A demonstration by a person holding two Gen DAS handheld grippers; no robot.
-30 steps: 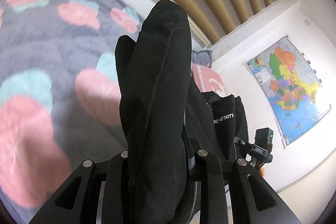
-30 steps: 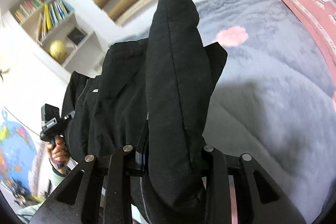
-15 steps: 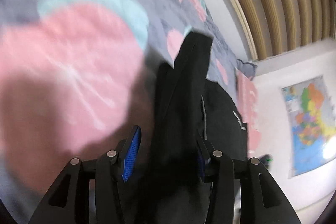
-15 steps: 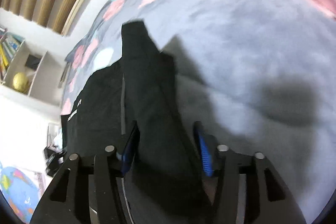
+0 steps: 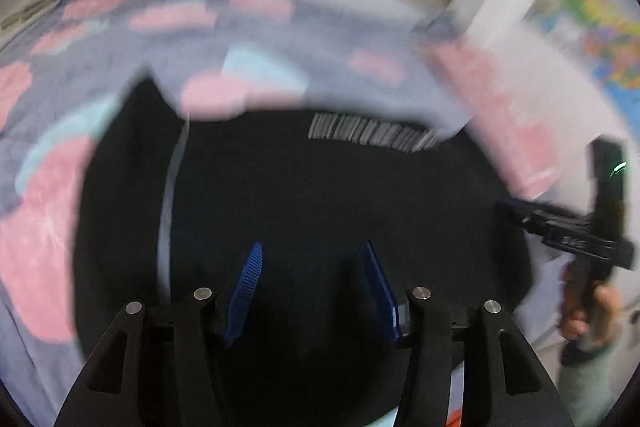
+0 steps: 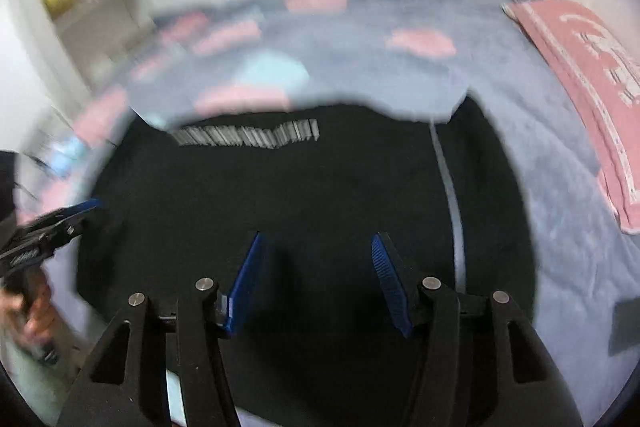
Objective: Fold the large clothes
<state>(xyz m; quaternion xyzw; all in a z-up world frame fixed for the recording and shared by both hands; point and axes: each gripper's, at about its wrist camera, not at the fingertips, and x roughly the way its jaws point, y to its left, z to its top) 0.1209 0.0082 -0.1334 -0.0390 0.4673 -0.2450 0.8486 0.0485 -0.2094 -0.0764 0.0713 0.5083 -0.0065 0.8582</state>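
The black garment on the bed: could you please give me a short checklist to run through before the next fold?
1. Left claw free of cloth: ok; its jaws are opening, nothing between them.
2. Right claw free of cloth: ok, blue pads apart.
3. Black garment lying on the blanket: ok.
4. Garment smooth, edges aligned: cannot tell, both views are blurred.
5. Pink pillow apart from the garment: ok.
6. Claws apart from each other: ok.
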